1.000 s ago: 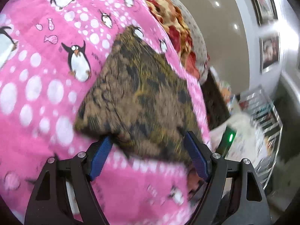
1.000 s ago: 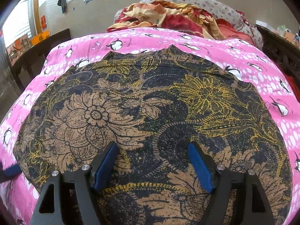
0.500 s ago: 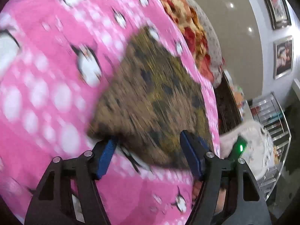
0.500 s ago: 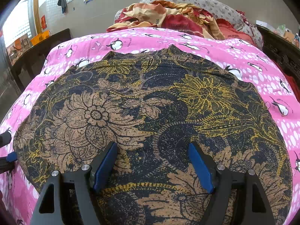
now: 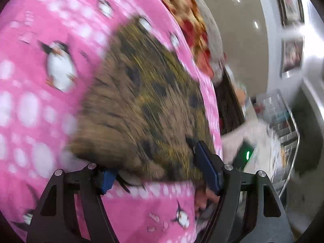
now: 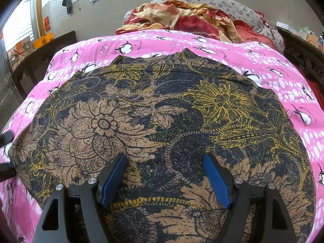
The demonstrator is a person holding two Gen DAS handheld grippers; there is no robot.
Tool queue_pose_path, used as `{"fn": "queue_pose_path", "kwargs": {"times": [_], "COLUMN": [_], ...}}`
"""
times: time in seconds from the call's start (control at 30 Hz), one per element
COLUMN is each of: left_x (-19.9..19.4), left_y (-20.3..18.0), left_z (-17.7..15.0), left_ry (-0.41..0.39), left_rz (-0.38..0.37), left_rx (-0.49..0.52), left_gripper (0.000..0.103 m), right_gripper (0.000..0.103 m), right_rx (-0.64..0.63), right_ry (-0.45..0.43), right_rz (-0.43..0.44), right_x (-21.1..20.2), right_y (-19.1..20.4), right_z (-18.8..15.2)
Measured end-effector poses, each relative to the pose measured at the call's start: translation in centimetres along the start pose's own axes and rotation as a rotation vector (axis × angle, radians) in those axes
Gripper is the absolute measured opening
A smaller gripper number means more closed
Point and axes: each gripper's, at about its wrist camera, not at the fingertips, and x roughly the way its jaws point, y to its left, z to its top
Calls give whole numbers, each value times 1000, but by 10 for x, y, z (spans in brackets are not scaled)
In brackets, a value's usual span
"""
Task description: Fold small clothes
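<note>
A brown, black and yellow flower-print garment (image 6: 162,121) lies spread flat on a pink penguin bedspread (image 6: 222,46). My right gripper (image 6: 165,174) is open, its blue pads low over the garment's near part. In the blurred left wrist view the same garment (image 5: 141,105) fills the middle. My left gripper (image 5: 160,168) is open at the garment's edge, with the cloth between its pads and over the left pad. The tip of the left gripper shows at the left edge of the right wrist view (image 6: 6,137).
A heap of red and orange clothes (image 6: 182,18) and a flowered pillow (image 6: 232,8) lie at the bed's far end. A dark wooden bench (image 6: 40,60) stands to the left. A dark wooden headboard (image 6: 303,54) is on the right.
My left gripper has moved in onto the garment's edge, so the cloth now lies between its pads. The right gripper has not moved.
</note>
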Motion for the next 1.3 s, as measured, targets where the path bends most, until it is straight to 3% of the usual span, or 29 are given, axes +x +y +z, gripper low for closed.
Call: {"fn": "queue_pose_path", "kwargs": {"times": [0.13, 0.23, 0.33, 0.37, 0.4, 0.43, 0.47, 0.5, 0.6, 0.67, 0.7, 0.8, 0.87, 1.0, 1.23, 1.3], "left_x": [-9, -5, -7, -9, -15, -12, -10, -7, -3, 1, 5, 10, 12, 20, 23, 24], "left_y": [14, 10, 14, 18, 24, 25, 26, 25, 4, -33, -62, -102, -112, -121, -126, -131], "left_z": [14, 15, 18, 20, 20, 21, 21, 20, 16, 10, -1, -18, -20, -18, -19, -19], "left_ry": [-82, -101, -144, -150, -151, -144, -140, -140, -163, -213, -259, -306, -309, -298, -278, -274], "left_rz": [-20, 18, 11, 19, 46, 100, 156, 179, 280, 412, 475, 482, 460, 419, 381, 372], "left_rx": [-93, -94, -161, -179, -194, -201, -195, -180, -54, 190, 384, 612, 660, 696, 732, 745], "left_gripper": [67, 67, 66, 61, 48, 39, 19, 15, 12, 12, 12, 11, 11, 11, 11, 11], "right_gripper": [76, 76, 76, 76, 76, 76, 76, 76, 76, 76, 76, 76, 76, 76, 74, 55], "right_rx": [-2, -4, -3, -8, -18, -24, -30, -39, -104, -140, -147, -149, -136, -134, -271, -350], "right_ry": [1, 2, 12, 36, 70, 96, 96, 80, 13, 23, 39, 143, 243, 411, 499, 511], "right_rz": [-1, -3, -5, -16, -25, -26, -12, 5, 60, 132, 197, 382, 477, 524, 346, 301], "right_x": [0, 0, 0, -2, -3, -7, -12, -18, -34, -33, -29, -6, 18, 56, 86, 87], "right_y": [0, 0, 0, 2, 4, 7, 10, 14, 34, 51, 60, 85, 102, 131, 169, 176], "right_z": [0, 0, 1, 5, 11, 20, 30, 41, 87, 116, 133, 176, 197, 210, 222, 220]}}
